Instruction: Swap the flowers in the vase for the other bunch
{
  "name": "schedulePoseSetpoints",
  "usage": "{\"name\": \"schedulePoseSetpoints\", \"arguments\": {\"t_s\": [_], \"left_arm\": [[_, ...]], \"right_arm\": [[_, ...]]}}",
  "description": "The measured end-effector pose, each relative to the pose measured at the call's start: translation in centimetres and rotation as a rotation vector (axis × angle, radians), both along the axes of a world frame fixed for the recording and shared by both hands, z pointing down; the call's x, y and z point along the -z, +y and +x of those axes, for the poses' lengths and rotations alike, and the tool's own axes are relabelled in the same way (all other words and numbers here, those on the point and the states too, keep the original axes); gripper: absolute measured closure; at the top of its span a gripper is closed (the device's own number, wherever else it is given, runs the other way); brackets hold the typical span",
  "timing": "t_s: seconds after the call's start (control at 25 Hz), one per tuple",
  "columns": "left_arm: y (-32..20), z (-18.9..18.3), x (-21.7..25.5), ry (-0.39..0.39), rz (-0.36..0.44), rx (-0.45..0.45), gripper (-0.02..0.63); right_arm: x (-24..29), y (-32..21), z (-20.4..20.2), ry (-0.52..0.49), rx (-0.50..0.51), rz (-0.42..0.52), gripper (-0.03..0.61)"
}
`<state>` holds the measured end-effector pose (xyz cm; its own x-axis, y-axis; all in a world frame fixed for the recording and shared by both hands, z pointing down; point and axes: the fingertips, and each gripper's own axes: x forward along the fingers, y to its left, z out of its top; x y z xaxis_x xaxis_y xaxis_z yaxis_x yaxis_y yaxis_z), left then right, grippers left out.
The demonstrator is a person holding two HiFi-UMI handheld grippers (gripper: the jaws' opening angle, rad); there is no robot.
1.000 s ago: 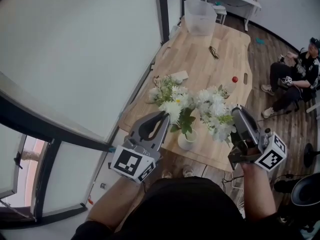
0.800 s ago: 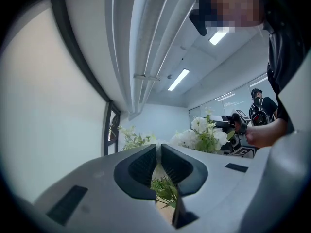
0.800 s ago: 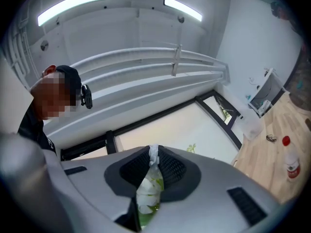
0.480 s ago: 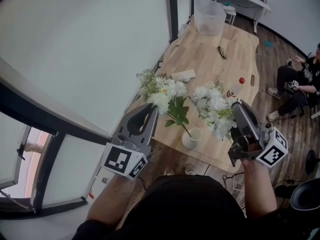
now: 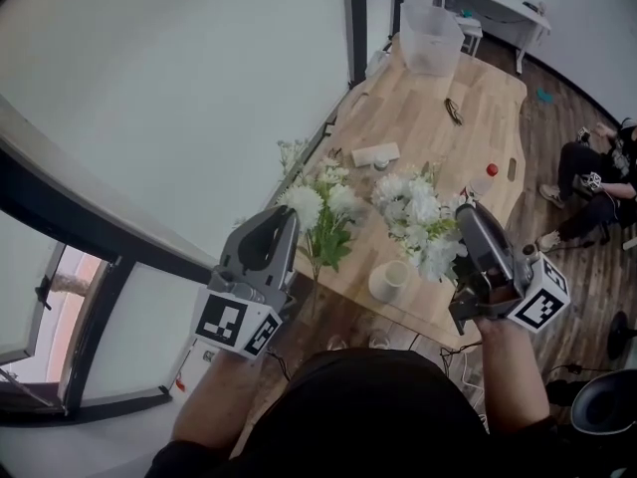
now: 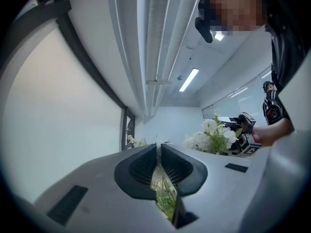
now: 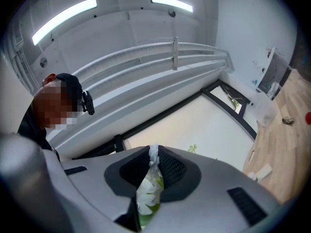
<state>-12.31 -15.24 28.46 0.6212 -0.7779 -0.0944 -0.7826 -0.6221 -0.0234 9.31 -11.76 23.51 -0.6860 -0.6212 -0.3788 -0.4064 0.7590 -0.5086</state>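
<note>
My left gripper (image 5: 282, 225) is shut on the stems of a white-and-green bunch (image 5: 317, 207). That bunch hangs clear of the table's left edge, its stems (image 6: 164, 194) pinched between the jaws of the left gripper (image 6: 158, 148). The white vase (image 5: 390, 280) stands empty near the wooden table's (image 5: 428, 142) front edge. Right of the vase, my right gripper (image 5: 468, 217) is shut on the other white bunch (image 5: 416, 217). Its petals and leaves (image 7: 147, 191) show between the pads of the right gripper (image 7: 153, 150). The same bunch (image 6: 212, 136) also appears in the left gripper view.
A clear plastic bin (image 5: 430, 38) stands at the table's far end. A small dark object (image 5: 453, 111), a white packet (image 5: 376, 154) and a red-capped bottle (image 5: 486, 177) lie mid-table. A person (image 5: 597, 172) sits to the right. A window wall (image 5: 149, 98) runs along the left.
My left gripper has drawn its bunch up and to the left, out of the vase, which now stands empty. The right gripper with its bunch has shifted slightly.
</note>
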Motion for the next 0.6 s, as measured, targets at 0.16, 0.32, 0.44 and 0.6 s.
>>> {"name": "schedulePoseSetpoints", "arguments": {"t_s": [0.16, 0.32, 0.44, 0.6], "left_arm": [[-0.3, -1.6, 0.0, 0.002, -0.002, 0.034, 0.583], [-0.2, -3.4, -0.1, 0.003, -0.001, 0.079, 0.583], [-0.4, -4.5, -0.4, 0.001, -0.006, 0.111, 0.583], [-0.5, -4.8, -1.1, -0.003, -0.017, 0.144, 0.583]], "right_arm": [[0.3, -0.5, -1.3, -0.009, 0.032, -0.005, 0.511], [0.1, -0.8, -2.4, -0.021, 0.065, -0.011, 0.511], [-0.6, -1.2, -3.2, -0.008, 0.079, -0.019, 0.511], [-1.7, -1.9, -3.5, -0.014, 0.117, -0.039, 0.511]]}}
